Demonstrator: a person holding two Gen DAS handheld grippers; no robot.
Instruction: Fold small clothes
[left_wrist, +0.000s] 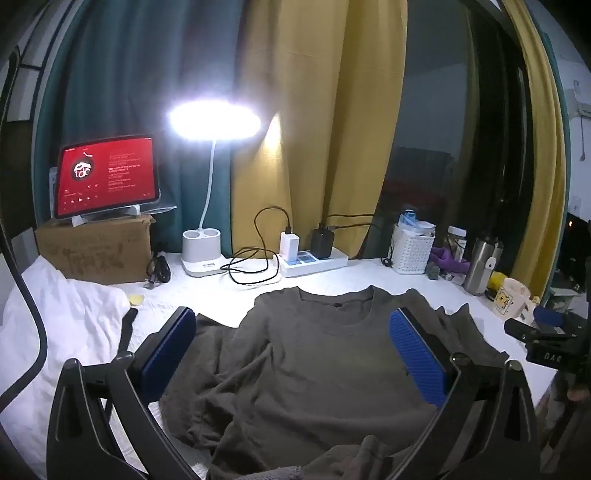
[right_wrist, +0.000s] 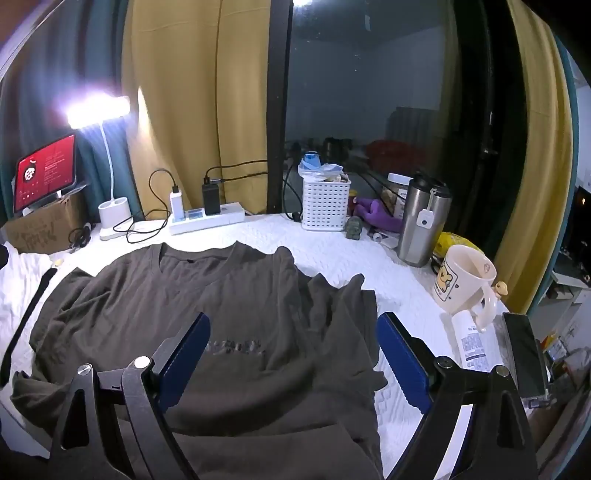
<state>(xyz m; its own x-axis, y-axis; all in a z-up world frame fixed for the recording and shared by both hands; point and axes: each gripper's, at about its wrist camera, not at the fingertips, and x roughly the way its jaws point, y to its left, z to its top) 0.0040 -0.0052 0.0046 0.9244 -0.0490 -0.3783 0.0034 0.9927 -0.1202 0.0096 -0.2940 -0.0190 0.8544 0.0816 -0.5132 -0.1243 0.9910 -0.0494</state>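
Two grippers: left (left_wrist: 291, 354) and right (right_wrist: 293, 356), jaws wide, empty.
Shirt (right_wrist: 221, 314): spread, rumpled, mid-bench (right_wrist: 369, 251).
Risk: mug (right_wrist: 461, 280) at right edge; a swung sleeve could topple it.

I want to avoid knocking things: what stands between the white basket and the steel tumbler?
In the right wrist view, a small grey figurine, a purple toy and, behind them, a jar stand between the white basket and the steel tumbler.

1. The T-shirt (left_wrist: 325, 369) between the tongs is dark grey-brown with faint chest lettering.
2. Both tongs, left (left_wrist: 293, 354) and right (right_wrist: 293, 363), have ribbed blue pads on black arms.
3. The table (right_wrist: 354, 251) beyond them wears white quilted cover.
4. The mug (right_wrist: 461, 280), right of the right tongs, is cream with a yellow cartoon.
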